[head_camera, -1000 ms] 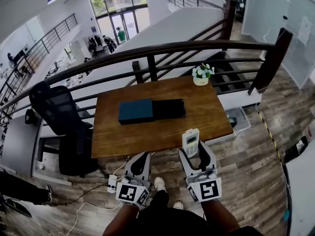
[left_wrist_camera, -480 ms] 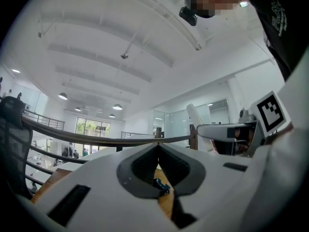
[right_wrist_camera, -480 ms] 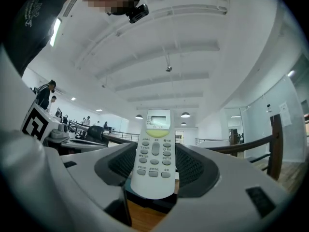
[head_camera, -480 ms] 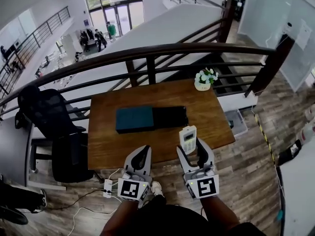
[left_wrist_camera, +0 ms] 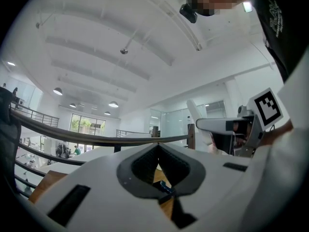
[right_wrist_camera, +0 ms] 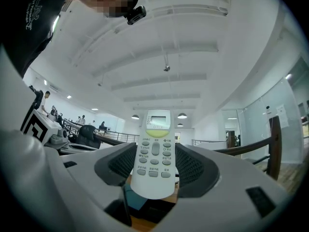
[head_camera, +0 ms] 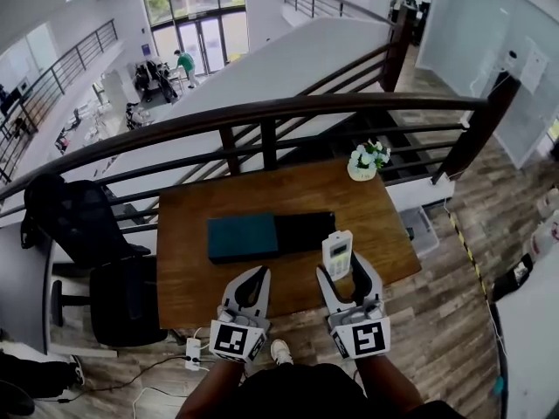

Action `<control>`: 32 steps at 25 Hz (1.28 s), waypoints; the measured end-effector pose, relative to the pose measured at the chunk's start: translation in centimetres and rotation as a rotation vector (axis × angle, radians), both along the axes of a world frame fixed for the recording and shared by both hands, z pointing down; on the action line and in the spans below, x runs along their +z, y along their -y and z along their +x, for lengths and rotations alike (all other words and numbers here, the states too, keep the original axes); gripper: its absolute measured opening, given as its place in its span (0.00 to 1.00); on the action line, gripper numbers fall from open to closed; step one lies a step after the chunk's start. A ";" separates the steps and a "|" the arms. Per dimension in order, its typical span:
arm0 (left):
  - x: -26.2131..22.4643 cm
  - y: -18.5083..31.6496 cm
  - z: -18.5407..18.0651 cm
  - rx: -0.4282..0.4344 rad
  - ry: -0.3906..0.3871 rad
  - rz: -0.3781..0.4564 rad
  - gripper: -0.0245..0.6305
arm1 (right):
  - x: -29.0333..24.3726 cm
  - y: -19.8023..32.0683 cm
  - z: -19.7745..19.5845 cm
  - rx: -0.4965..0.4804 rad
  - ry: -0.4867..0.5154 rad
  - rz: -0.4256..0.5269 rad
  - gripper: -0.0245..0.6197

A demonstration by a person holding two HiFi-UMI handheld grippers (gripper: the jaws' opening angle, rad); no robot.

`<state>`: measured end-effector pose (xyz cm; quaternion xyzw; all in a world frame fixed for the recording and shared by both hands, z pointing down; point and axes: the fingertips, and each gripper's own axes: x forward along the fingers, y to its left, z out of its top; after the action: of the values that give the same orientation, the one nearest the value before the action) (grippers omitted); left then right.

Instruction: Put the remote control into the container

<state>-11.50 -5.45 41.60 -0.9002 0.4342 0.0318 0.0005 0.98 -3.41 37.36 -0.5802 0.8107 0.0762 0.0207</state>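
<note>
Right gripper (head_camera: 342,265): clamped on the white remote control (head_camera: 337,253), upright above the wooden table (head_camera: 192,264), near the black container (head_camera: 304,230). Left gripper (head_camera: 252,277): jaws together, empty. Teal box (head_camera: 242,236) touching the container's left; potted flowers (head_camera: 366,159) beyond; railing (head_camera: 262,112) behind.

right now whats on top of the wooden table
A teal-and-black container and a potted plant. The remote in the right gripper hides part of the near edge.
</note>
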 end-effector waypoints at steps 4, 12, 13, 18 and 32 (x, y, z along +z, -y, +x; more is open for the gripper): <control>-0.3 1.7 0.3 0.031 -0.009 0.019 0.05 | 0.2 1.5 0.2 0.022 -0.009 0.001 0.44; -0.7 4.3 0.3 0.015 -0.009 0.013 0.05 | 0.2 4.0 0.5 0.033 -0.023 0.025 0.44; -0.6 4.7 0.4 0.014 -0.011 0.010 0.05 | 0.4 4.4 0.8 0.035 -0.020 0.020 0.44; 0.4 7.2 1.6 -0.006 0.002 -0.017 0.05 | 1.0 7.2 2.4 0.028 -0.009 -0.009 0.44; 1.8 14.3 5.2 -0.103 0.021 -0.043 0.05 | 3.3 16.0 7.2 -0.072 0.028 -0.062 0.44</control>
<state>-6.34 -19.77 43.44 -0.8767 0.4807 0.0127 -0.0127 8.16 -19.42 40.64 -0.5522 0.8325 0.0421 0.0170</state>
